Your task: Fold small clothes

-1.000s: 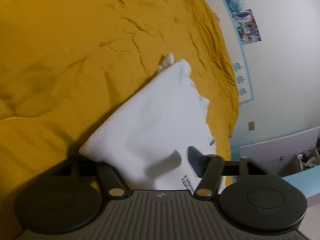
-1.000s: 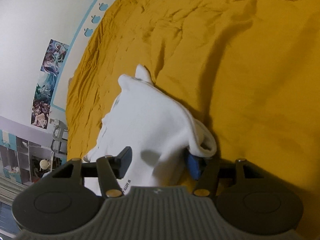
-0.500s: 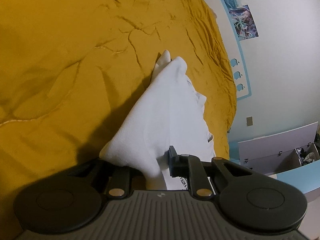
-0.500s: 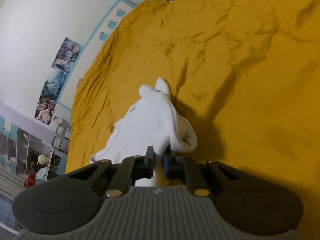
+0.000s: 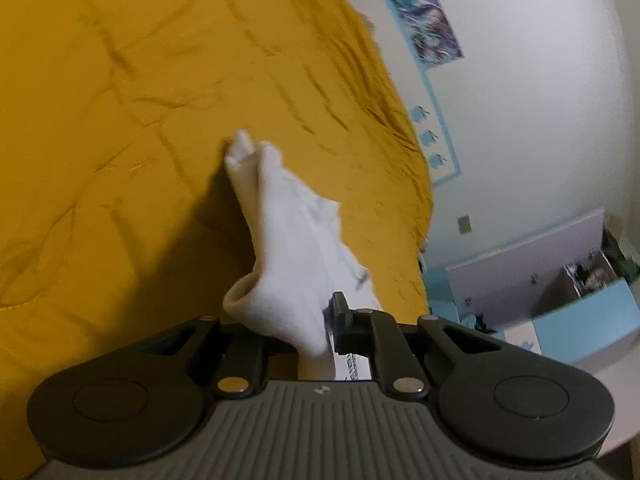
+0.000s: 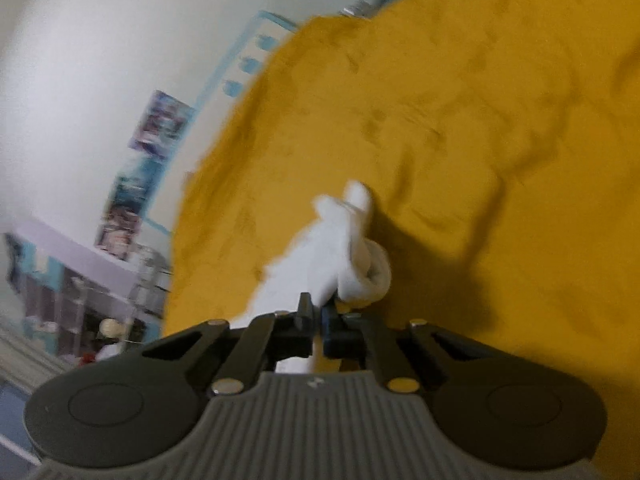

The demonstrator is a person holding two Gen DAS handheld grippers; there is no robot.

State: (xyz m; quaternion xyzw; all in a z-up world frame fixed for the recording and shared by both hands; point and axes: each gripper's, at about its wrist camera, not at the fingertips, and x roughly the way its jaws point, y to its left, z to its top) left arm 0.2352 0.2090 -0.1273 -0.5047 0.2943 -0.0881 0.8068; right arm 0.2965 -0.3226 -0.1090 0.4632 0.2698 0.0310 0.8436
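Garment status: white garment (image 5: 296,240) pinched at its near edge by both grippers. Left gripper (image 5: 326,328): jaws just closed down from a wide stance onto the cloth, now narrow, with fabric between the pads and a printed label edge hanging below. Right gripper (image 6: 316,320): jaws likewise just closed from wide to fully narrow, with a thin white fold (image 6: 324,260) clamped between them. Compared with a second ago, no longer spread flat on the yellow bedspread (image 5: 140,100); now drawn up into a narrow, draped ridge, near edge raised off the bedspread, far tip apparently trailing on or just above it. Judgement: grasp step complete, lift under way; next step likely carrying the near edge over toward the far tip to form the fold.

Surroundings, relative to the garment: wrinkled bedspread on all sides beneath it; a rolled cuff or hem bulging just beside each gripper. Beyond the bedspread edge: pale wall with posters (image 5: 434,28), blue-bordered panel, and cluttered shelving (image 6: 80,292) well apart from the garment. Nothing else on the bedspread near the garment. Possible hindrances: bunched cloth and the rolled hem, liable to give an uneven fold; motion blur in both views, fine detail uncertain.
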